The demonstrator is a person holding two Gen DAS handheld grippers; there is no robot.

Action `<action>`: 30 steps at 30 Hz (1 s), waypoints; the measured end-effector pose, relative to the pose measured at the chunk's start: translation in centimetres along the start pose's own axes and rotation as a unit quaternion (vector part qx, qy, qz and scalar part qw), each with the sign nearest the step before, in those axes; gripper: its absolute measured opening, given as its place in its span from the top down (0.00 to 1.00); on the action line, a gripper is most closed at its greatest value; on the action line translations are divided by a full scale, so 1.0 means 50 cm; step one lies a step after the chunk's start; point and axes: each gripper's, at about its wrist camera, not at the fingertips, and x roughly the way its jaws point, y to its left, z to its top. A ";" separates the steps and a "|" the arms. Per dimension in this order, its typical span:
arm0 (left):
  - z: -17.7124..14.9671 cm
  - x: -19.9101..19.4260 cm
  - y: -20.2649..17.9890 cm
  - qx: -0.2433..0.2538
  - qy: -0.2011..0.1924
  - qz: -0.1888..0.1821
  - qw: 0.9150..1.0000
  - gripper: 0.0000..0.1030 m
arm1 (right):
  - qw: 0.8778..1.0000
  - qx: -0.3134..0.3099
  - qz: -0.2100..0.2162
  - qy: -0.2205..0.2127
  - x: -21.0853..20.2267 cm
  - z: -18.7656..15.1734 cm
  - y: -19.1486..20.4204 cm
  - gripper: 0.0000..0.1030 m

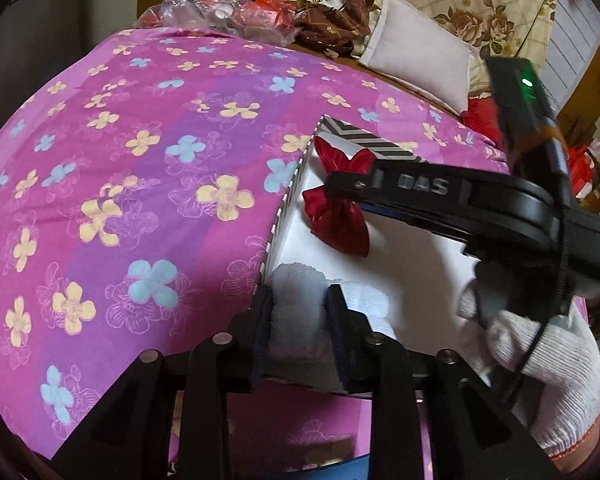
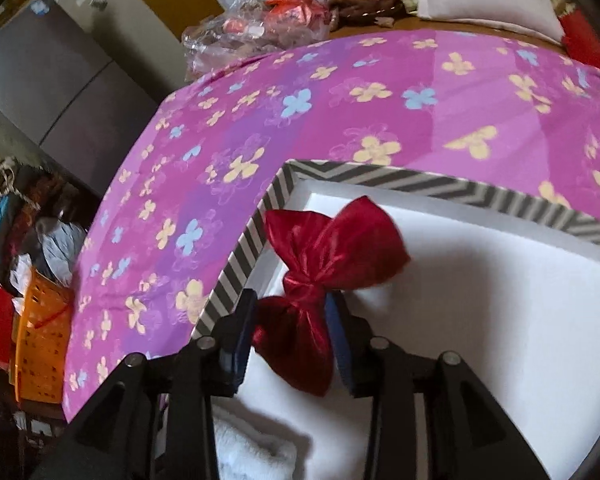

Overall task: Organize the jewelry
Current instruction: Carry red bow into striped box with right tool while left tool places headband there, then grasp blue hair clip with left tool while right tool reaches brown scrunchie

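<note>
Lying red pouch, mouth far-right

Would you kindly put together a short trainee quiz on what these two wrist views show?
1. Which claw has the red pouch between its fingers?
2. True or false: the white fluffy cloth lies on the pink floral cover, outside the striped box.
3. The rim of the striped box is patterned with: A) dots, B) black-and-white chevrons, C) plain red.

Key: 1) the right claw; 2) false, it sits inside the box; 3) B.
</note>
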 end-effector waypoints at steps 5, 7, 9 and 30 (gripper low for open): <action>-0.003 -0.023 -0.009 0.009 -0.011 0.004 1.000 0.60 | 1.000 0.003 -0.001 -0.013 -0.073 -0.031 -0.020 0.62; -0.007 -0.039 -0.013 0.012 -0.022 0.016 1.000 0.51 | 1.000 -0.002 -0.007 -0.017 -0.103 -0.047 -0.026 0.58; -0.011 -0.057 -0.015 0.014 -0.032 0.019 0.999 0.48 | 1.000 -0.006 -0.013 -0.024 -0.140 -0.070 -0.030 0.54; -0.146 -0.200 -0.059 0.045 -0.069 0.072 0.994 0.48 | 0.997 -0.020 -0.024 -0.065 -0.367 -0.331 0.012 0.44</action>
